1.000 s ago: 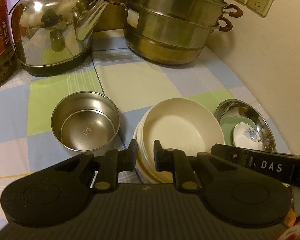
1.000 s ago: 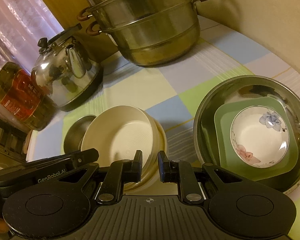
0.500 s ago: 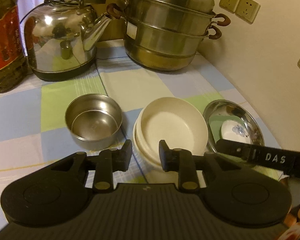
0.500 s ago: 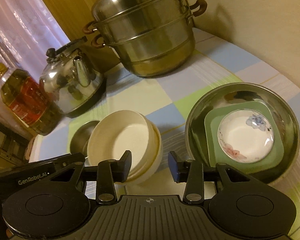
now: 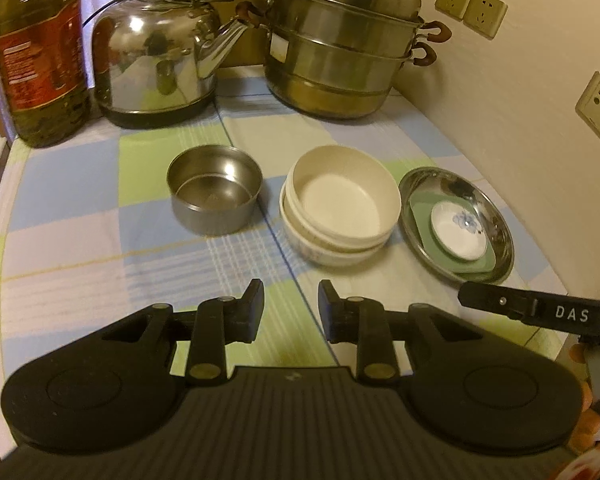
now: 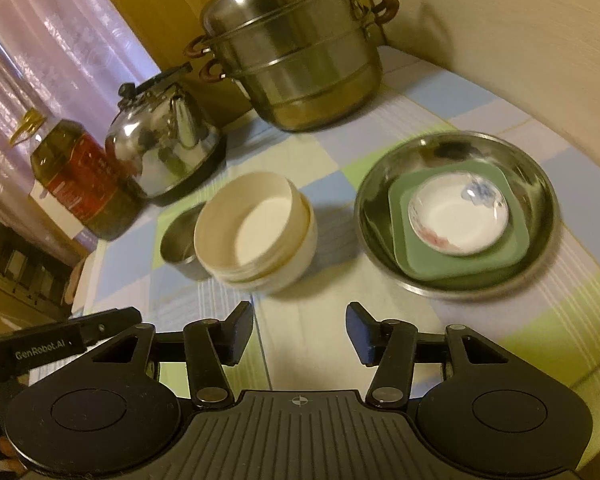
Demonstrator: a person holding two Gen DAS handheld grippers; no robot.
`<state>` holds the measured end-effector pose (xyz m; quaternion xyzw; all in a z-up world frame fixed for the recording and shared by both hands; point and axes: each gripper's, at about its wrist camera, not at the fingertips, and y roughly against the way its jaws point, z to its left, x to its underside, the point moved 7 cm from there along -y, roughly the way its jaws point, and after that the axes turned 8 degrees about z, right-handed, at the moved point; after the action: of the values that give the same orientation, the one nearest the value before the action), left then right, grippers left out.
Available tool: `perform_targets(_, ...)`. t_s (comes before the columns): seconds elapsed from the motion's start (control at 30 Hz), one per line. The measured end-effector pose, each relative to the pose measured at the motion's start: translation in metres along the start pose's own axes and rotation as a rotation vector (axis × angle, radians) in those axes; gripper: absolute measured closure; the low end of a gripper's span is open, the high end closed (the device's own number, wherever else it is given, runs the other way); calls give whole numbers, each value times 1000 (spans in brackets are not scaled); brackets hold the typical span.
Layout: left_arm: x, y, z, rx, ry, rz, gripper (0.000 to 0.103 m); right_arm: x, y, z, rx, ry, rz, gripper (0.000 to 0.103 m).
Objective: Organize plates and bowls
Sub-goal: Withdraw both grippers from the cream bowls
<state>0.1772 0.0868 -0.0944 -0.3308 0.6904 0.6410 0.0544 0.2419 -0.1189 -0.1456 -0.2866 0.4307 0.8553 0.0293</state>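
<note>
Checked counter cloth: cream bowl stack point(image 5: 340, 208) mid-counter, steel plate point(image 5: 496, 216) near right edge. Left gripper point(image 5: 290, 312) apart, empty; right gripper point(image 6: 300, 334) jaws opening, empty. Risk: top bowl sits skewed; a nudge slides it.

Cream bowls point(image 5: 340, 204) were seen nested at frame centre, a steel bowl point(image 5: 214, 190) left, and a steel plate point(image 5: 456, 224) holding a green dish point(image 5: 422, 216) and floral saucer point(image 5: 458, 232) right.

Black hand-held gripper point(image 5: 290, 310); ribbed housing; brass pivot screws; white "DAS" lettering.
</note>
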Motion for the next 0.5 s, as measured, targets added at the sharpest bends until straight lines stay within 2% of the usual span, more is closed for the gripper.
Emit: perform_targets(0.5,57,17,-15,-38,43,50,77,56,26,-19,4,39,81,44)
